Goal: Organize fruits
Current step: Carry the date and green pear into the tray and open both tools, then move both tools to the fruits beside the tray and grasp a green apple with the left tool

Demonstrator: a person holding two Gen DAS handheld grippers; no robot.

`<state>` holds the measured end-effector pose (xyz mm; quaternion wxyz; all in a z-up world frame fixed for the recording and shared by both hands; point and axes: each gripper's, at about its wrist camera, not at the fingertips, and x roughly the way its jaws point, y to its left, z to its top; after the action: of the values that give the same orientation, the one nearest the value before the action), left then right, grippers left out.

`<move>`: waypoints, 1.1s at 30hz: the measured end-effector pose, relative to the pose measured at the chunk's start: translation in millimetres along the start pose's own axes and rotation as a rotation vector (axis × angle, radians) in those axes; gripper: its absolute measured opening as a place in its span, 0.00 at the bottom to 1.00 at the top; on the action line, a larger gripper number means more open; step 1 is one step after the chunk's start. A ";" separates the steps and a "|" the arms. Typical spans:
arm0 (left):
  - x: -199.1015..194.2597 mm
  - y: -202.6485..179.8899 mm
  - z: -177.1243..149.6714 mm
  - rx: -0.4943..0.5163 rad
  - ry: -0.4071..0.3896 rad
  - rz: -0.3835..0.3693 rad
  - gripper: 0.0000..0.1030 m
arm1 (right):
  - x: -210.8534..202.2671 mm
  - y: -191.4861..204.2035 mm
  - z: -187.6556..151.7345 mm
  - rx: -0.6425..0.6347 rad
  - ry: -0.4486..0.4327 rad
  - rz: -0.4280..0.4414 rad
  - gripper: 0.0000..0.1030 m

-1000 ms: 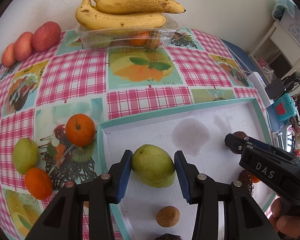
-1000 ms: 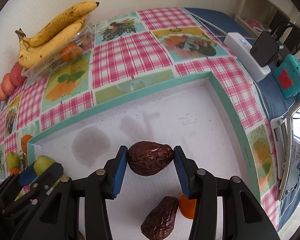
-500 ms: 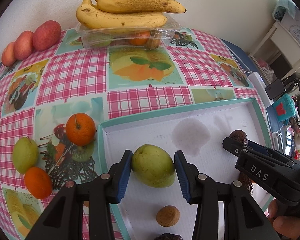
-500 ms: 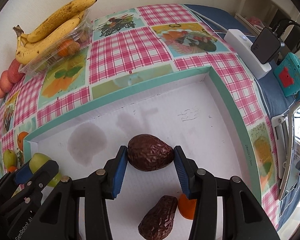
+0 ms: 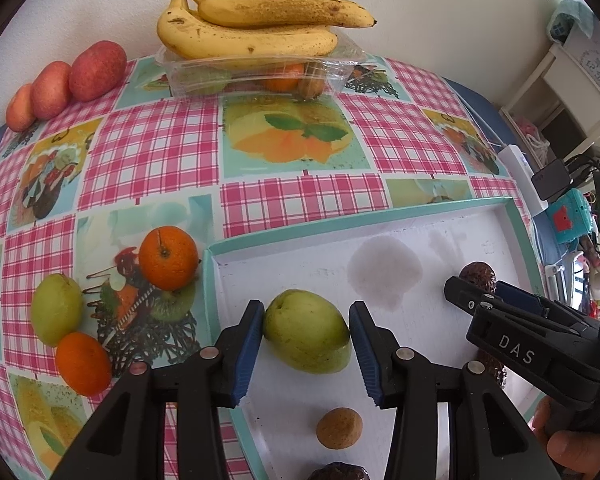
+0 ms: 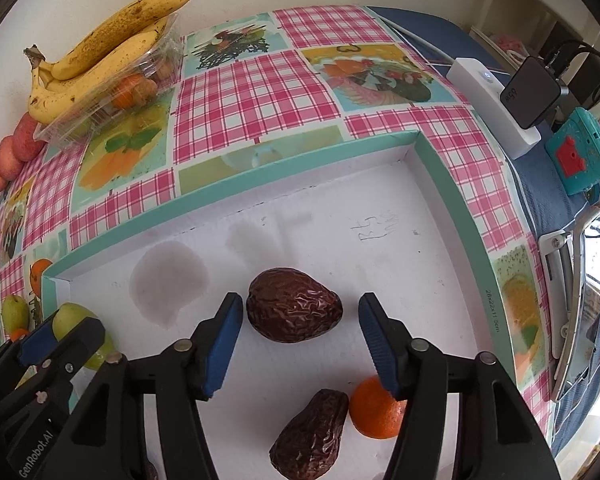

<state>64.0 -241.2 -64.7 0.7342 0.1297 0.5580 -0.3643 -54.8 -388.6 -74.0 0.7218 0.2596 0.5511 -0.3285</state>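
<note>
**Right fingers let go of the avocado in the tray**

Low in the right wrist view, the right gripper point(image 6: 300, 336) now stands wide open — half a second ago its pads pinched the wrinkled avocado point(image 6: 294, 310), which now lies free between them on the tray floor, gaps on both sides. So that fruit looks delivered. Below it, a second avocado point(image 6: 312, 434) touches an orange point(image 6: 374, 410).

In the left wrist view, bottom centre, the left gripper point(image 5: 306, 340) is unchanged: its pads sit against the pear point(image 5: 306, 330), which rests on the tray point(image 5: 364, 224) near its left wall — release seems next.

Further out, left of frame, two oranges and a pear wait on the desk point(image 5: 156, 152). At the top, bananas point(image 5: 252, 28) lie on a clear tub.
</note>
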 end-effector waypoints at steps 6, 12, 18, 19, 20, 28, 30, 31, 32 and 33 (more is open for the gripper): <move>-10.3 1.4 2.4 -0.006 -0.015 0.000 0.54 | -7.9 -1.2 0.8 0.005 -0.022 0.001 0.81; -25.0 4.1 6.6 -0.011 -0.037 0.005 0.58 | -20.4 -1.2 2.2 0.007 -0.060 0.007 0.88; -37.2 12.0 10.5 -0.038 -0.048 0.046 0.71 | -29.1 -1.0 2.7 0.022 -0.097 0.030 0.91; -39.3 14.5 10.6 -0.044 -0.047 0.061 0.72 | -29.9 -1.3 2.7 0.022 -0.099 0.031 0.91; -40.7 16.4 10.7 -0.048 -0.048 0.073 0.75 | -31.1 -1.6 1.8 0.021 -0.100 0.030 0.91; -53.1 44.6 10.8 -0.130 -0.079 0.136 0.99 | -39.1 4.8 -3.5 0.003 -0.111 0.015 0.91; -54.9 52.2 10.1 -0.153 -0.081 0.148 0.99 | -41.2 7.1 -4.1 0.001 -0.114 0.023 0.91; -56.7 55.9 9.4 -0.162 -0.082 0.157 1.00 | -41.3 8.0 -3.9 0.002 -0.113 0.033 0.91; -58.1 61.0 9.1 -0.174 -0.083 0.170 1.00 | -41.5 9.4 -4.3 0.003 -0.110 0.046 0.91; -58.6 64.4 9.5 -0.181 -0.083 0.180 1.00 | -41.5 11.2 -4.8 0.001 -0.107 0.051 0.91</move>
<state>108.1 -178.8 -21.8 0.7950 0.0973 0.5441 -0.2499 -56.6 -370.0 -35.0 0.7582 0.2560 0.5046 -0.3240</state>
